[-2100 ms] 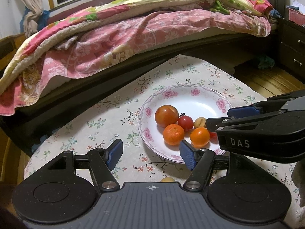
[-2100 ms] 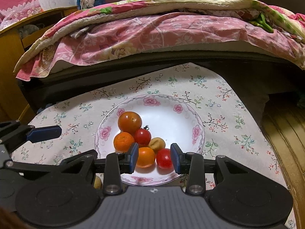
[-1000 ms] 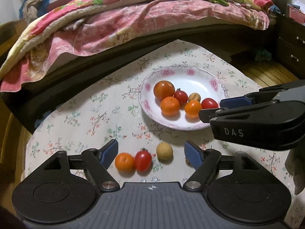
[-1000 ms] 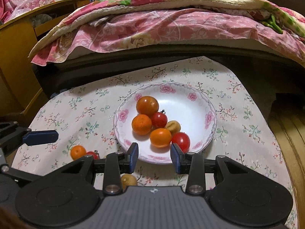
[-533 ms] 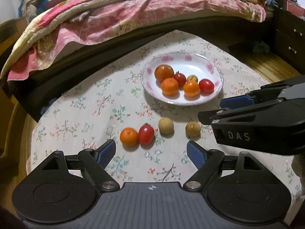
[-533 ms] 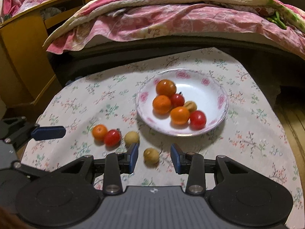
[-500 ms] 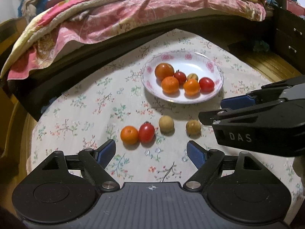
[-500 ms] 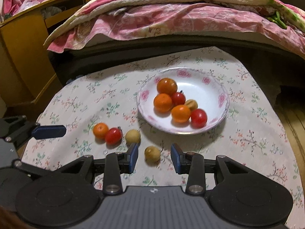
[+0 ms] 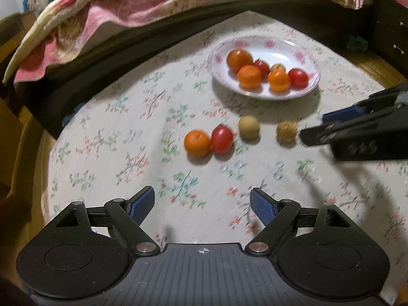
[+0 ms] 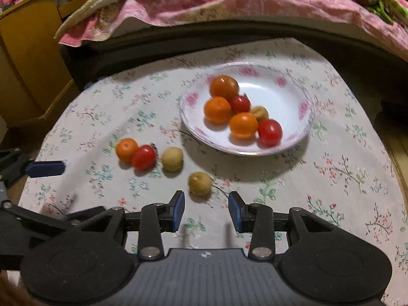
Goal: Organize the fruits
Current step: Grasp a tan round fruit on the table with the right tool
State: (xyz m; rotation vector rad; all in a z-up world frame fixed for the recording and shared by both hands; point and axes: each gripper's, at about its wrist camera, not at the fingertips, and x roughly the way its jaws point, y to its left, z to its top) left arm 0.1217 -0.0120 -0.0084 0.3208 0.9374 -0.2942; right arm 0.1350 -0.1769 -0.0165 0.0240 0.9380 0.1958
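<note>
Both grippers, left (image 9: 202, 205) and right (image 10: 206, 210), hover with jaws apart, empty, above the floral tablecloth (image 10: 331, 178). Four loose fruits lie ahead: two tan fruits (image 10: 200, 183), one tomato (image 10: 144, 156), one orange (image 10: 126, 149). Beyond, the plate (image 10: 304, 107) holds six: three orange, two red, one tan, partly hidden. Motion blur softens detail. The bed (image 10: 229, 5) is cut off.

Both wrist views look forward and down over a floral-clothed table (image 9: 107, 127) toward a bed at 12 o'clock. The left view sits farther back, with the plate (image 9: 312, 63) at 1 o'clock. The right view sits nearer, plate (image 10: 304, 107) just right of 12. They share the plate, the four loose fruits and the bed; each catches the other gripper at its edge.
</note>
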